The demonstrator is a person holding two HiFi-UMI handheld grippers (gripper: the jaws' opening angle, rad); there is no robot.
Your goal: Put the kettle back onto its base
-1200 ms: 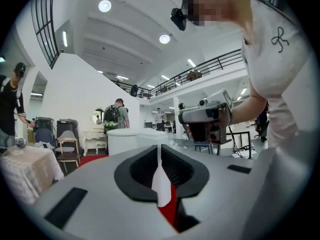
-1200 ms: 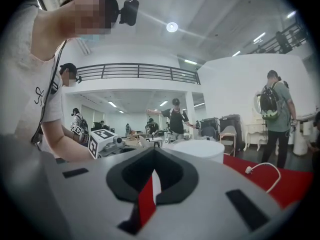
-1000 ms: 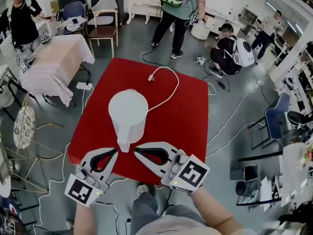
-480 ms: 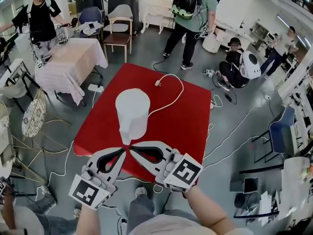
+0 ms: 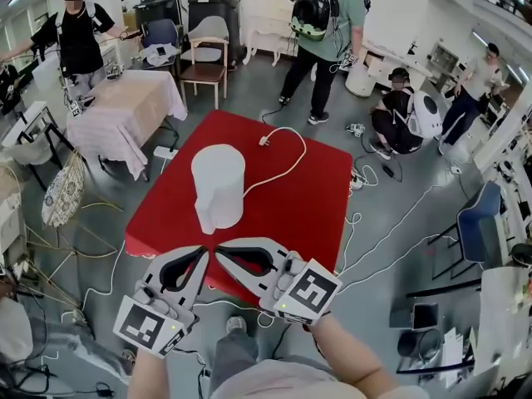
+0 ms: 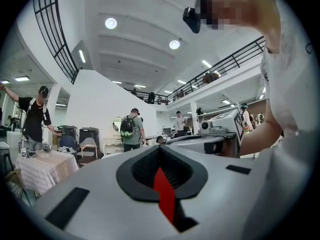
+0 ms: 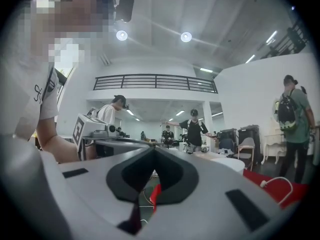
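A white kettle (image 5: 218, 185) stands upright on the red table (image 5: 307, 214), handle toward me. A white cord (image 5: 287, 160) runs from under it to a loose plug (image 5: 260, 140); no base shows from above. My left gripper (image 5: 206, 253) and right gripper (image 5: 218, 251) hover over the table's near edge, tips almost meeting, a short way from the kettle. Both are shut with nothing in them. In the left gripper view the shut jaws' tip is the left gripper (image 6: 160, 146), with the right gripper (image 6: 220, 134) beside it. The right gripper view shows the right gripper (image 7: 152, 149) shut, and the kettle (image 7: 227, 163) ahead to the right.
A table with a pale cloth (image 5: 125, 106) and a wooden chair (image 5: 204, 69) stand at the far left. Several people (image 5: 320, 32) stand or crouch beyond the red table. Cables (image 5: 374, 223) lie on the floor at the right, and wire frames (image 5: 50, 256) at the left.
Both grippers have drawn back from the kettle's handle toward me and risen, still shut. The kettle has stayed upright on the table.
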